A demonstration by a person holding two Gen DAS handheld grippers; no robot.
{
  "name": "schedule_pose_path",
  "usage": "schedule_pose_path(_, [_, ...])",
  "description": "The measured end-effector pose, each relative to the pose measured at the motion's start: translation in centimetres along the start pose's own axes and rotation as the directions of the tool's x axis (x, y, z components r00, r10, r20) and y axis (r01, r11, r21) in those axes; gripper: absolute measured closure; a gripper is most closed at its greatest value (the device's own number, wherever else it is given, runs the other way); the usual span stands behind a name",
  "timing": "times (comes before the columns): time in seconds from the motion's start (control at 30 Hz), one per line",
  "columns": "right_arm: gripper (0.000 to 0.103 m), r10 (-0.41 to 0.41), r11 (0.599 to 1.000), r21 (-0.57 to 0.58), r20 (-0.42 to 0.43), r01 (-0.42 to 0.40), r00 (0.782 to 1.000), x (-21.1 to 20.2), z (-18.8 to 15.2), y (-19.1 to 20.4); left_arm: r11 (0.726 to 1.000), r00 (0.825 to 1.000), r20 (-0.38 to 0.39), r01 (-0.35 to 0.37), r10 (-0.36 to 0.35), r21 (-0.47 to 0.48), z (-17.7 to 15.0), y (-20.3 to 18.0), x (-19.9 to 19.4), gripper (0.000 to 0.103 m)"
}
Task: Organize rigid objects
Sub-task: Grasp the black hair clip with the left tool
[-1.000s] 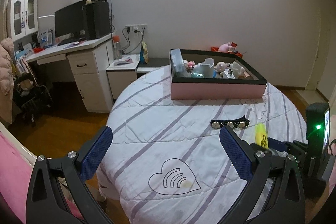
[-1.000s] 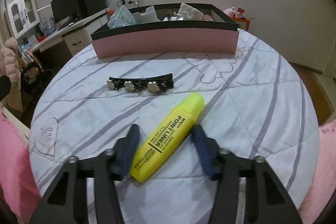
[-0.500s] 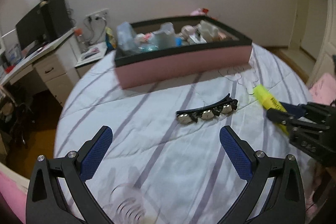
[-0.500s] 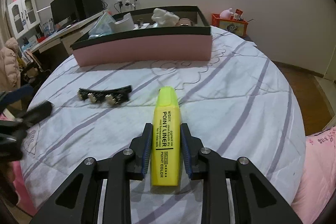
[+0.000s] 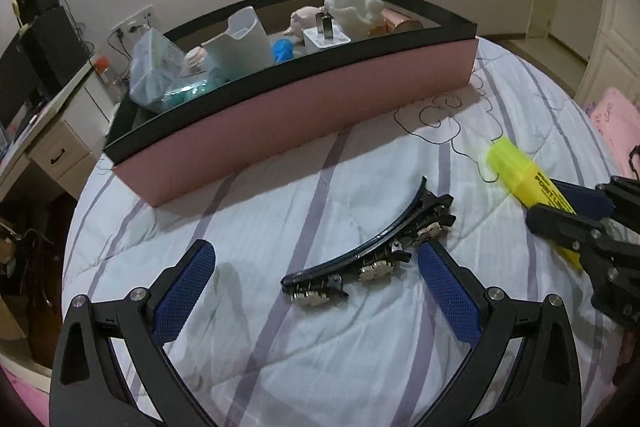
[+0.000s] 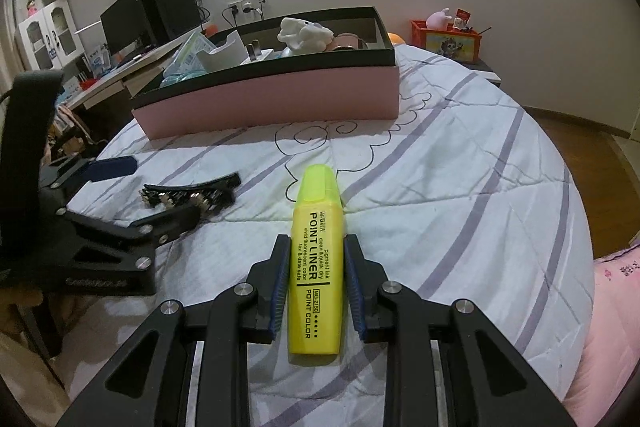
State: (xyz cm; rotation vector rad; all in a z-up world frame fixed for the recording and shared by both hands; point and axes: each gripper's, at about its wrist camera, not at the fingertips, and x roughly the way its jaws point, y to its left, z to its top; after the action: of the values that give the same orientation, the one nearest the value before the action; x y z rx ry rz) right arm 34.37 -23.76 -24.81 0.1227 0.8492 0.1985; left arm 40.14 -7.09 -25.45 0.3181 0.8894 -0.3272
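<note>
Right gripper (image 6: 316,259): fingers narrow, clamped on the flanks of the yellow highlighter (image 6: 317,267), which lies flat on the bed quilt (image 6: 460,195), cap toward 12 o'clock. Grip sits mid-barrel, likely for a balanced lift to the box.

Left gripper (image 5: 316,291): fingers wide, empty, straddling the black hair clip (image 5: 372,251). The clip runs from 7 to 1 o'clock between them, its near end just beside the right finger, so the spread looks set to close across it.

Pink box with black rim (image 6: 280,95) at 12 o'clock, well apart, already holding assorted small items.

Highlighter label reads "POINT LINER", "POINT COLOR", "MG-2150", "pigment ink", "clean & quick dry".
</note>
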Motion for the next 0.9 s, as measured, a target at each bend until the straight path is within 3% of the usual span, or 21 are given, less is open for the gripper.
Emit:
schedule_pose_path(0.13, [0.076, 0.008, 1.0, 0.007, 0.002, -0.008, 1.0, 0.0, 0.0, -0.2, 0.997, 0.998, 0.007, 0.067, -0.067, -0.045, 0.1, -0.2, -0.2, 0.045])
schedule_pose_path(0.17, [0.076, 0.006, 1.0, 0.005, 0.002, -0.006, 1.0, 0.0, -0.1, -0.2, 0.997, 0.998, 0.008, 0.061, -0.061, -0.044, 0.1, -0.4, -0.3, 0.047])
schedule_pose_path(0.5, [0.076, -0.025, 0.999, -0.023, -0.002, 0.025, 1.0, 0.1, 0.0, 0.4, 0.981, 1.0, 0.001, -0.022, 0.023, -0.193, -3.5, -0.4, -2.9, 0.047])
schedule_pose_path(0.6, [0.076, -0.034, 0.999, -0.031, -0.003, 0.034, 0.999, 0.1, 0.0, 0.7, 0.969, 0.999, -0.004, -0.037, 0.037, -0.243, -5.0, -0.2, -4.1, 0.041])
schedule_pose_path(0.67, [0.076, -0.035, 0.999, -0.032, -0.004, 0.035, 0.999, 0.1, 0.0, 0.7, 0.974, 1.0, 0.009, -0.02, 0.023, -0.224, -5.4, -0.1, -4.3, 0.022])
schedule_pose_path(0.83, [0.076, -0.039, 0.999, -0.033, -0.004, 0.039, 0.999, 0.2, 0.0, 0.8, 0.99, 0.999, 0.031, -0.009, 0.013, -0.138, -4.8, 0.4, -4.0, 0.022])
schedule_pose_path(0.9, [0.076, -0.039, 0.999, -0.032, -0.005, 0.039, 0.999, 0.2, 0.0, 0.8, 0.993, 1.0, 0.028, 0.005, -0.001, -0.122, -4.2, 0.6, -3.4, 0.029])
